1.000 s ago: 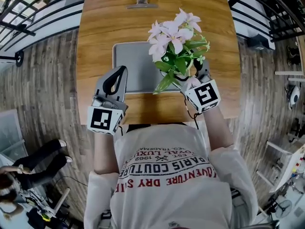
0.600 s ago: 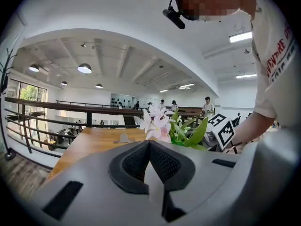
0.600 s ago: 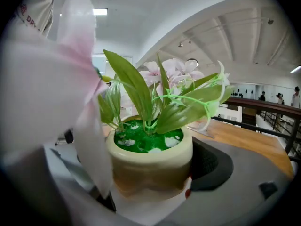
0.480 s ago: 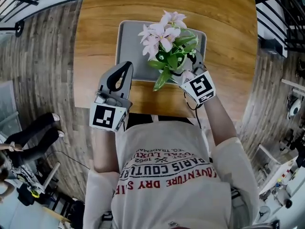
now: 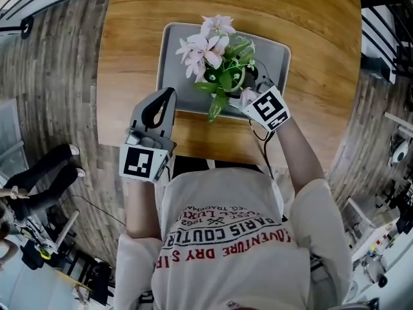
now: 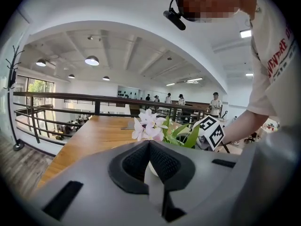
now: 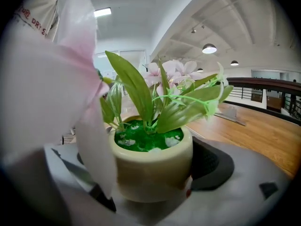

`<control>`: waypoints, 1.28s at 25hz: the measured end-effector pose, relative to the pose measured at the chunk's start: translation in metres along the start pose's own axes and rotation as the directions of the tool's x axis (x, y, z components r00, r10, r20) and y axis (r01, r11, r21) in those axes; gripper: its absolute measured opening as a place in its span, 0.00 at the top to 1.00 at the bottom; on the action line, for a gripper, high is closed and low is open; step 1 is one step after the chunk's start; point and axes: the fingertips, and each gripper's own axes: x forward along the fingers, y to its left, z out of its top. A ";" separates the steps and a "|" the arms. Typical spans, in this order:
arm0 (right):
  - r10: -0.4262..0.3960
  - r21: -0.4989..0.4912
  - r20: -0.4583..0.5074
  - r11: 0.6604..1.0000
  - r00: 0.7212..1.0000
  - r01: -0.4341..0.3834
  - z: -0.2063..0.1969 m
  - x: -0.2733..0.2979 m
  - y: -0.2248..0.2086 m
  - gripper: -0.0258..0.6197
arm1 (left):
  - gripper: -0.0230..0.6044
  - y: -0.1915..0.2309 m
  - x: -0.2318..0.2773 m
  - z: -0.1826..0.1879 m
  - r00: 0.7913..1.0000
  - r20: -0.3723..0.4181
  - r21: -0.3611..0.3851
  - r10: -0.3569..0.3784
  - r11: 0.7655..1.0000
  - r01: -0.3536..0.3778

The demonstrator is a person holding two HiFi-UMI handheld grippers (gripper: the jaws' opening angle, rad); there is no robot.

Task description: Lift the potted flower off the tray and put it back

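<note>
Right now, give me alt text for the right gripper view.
A cream round pot of pink flowers and green leaves is clamped in the right gripper, dark padded jaws against its sides. A pale pink petal blurs the left; brown wooden tabletop at right.

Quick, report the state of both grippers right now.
Left gripper: jaws shut, nothing between them.
Right gripper: jaws shut on the potted flower.

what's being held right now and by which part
The right hand-held gripper holds the potted flower by its cream pot, one jaw on each side. The left hand-held gripper is shut, empty.
</note>
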 end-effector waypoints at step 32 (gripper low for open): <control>-0.185 -0.019 0.070 0.982 0.980 0.187 0.058 -0.083 0.003 0.20 | 0.94 -0.030 0.008 0.044 0.993 0.082 0.100 -0.080 0.992 0.072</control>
